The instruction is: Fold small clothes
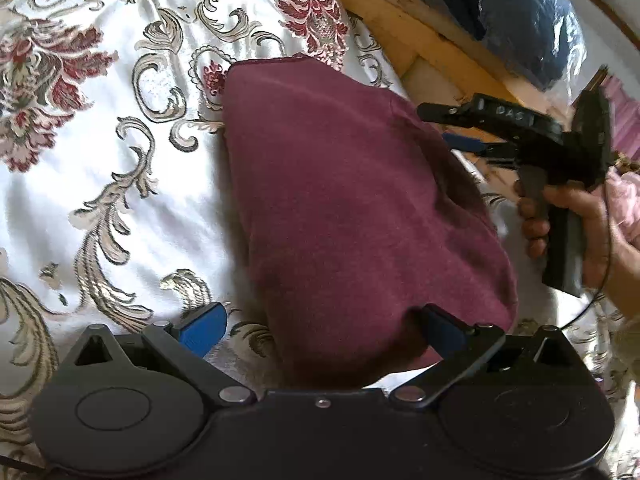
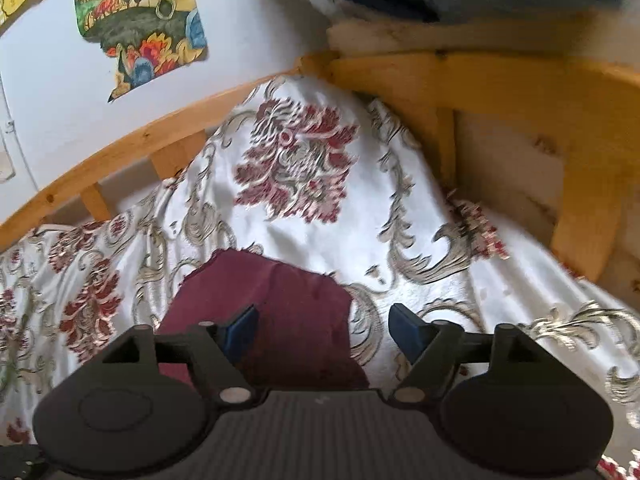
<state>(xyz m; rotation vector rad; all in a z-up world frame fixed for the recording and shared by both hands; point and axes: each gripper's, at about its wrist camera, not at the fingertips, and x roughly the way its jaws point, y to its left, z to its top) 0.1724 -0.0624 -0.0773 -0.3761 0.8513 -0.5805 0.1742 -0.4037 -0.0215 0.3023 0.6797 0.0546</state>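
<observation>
Bed: a wooden frame (image 2: 472, 76) with slats runs along its far edge and far right corner; a white bedspread (image 1: 120, 184) with red flowers and beige scrolls covers it.
Wall: pale, behind the bed's far edge, with a torn colourful picture (image 2: 140, 28) stuck on it; no writing can be read there.
Blue bundle: a dark blue wrapped bundle (image 1: 516, 12) lies past the frame at the far right corner.
Garment: a maroon cloth (image 1: 352, 216) lies folded flat on the bedspread, towards the bed's right edge, its far hem straight.
Left claw: the left claw (image 1: 320, 328) stands wide apart; its right blue pad touches the cloth's near edge, the left pad is over bare bedspread; nothing is clamped.
Right claw: the right claw (image 2: 322, 330) has its jaws apart, empty, above the cloth's right edge.
Right hand: a hand (image 1: 576, 224) grips the handle.
Writing: blurred raised letters on the right claw's arm, seemingly "DAS".
</observation>
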